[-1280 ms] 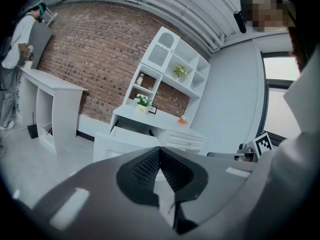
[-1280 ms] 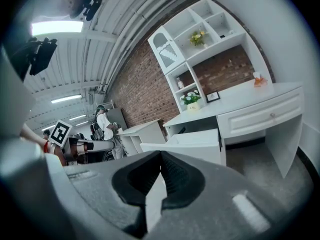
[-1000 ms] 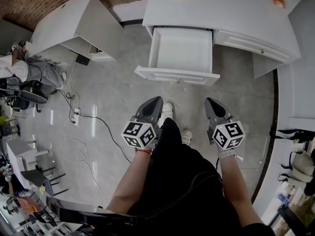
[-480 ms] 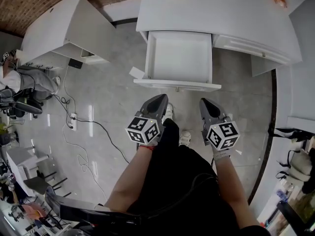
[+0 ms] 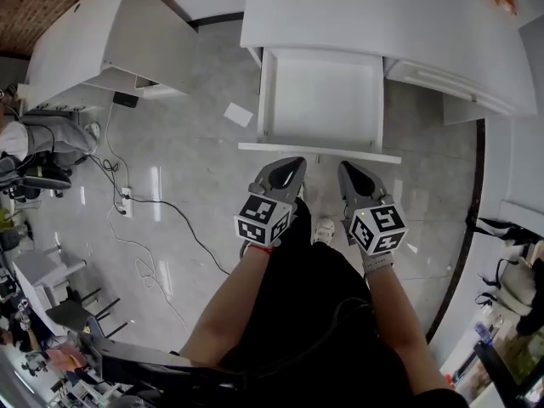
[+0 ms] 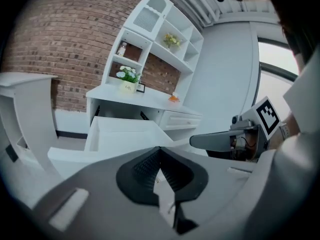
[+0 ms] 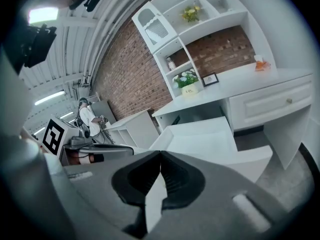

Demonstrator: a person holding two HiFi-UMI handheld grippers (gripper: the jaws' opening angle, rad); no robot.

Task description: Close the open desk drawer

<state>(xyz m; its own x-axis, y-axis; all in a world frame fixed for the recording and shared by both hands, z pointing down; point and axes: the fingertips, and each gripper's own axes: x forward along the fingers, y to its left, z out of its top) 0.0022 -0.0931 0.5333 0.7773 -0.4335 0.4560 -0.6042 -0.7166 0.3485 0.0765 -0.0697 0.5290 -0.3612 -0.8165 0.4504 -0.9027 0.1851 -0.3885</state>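
Fingers (image 6: 142, 168) together, left gripper (image 5: 292, 163), right gripper (image 5: 348, 168), open drawer (image 5: 321, 99)

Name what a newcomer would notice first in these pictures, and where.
The empty white drawer stands pulled out from the white desk at the top of the head view. Just below its front panel, the left gripper and right gripper point at it side by side, fingers shut, holding nothing.

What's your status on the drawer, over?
Both shut, empty: left gripper, right gripper, close to drawer front. Drawer open, nothing inside. Paper sheet on floor beside it, not blocking.
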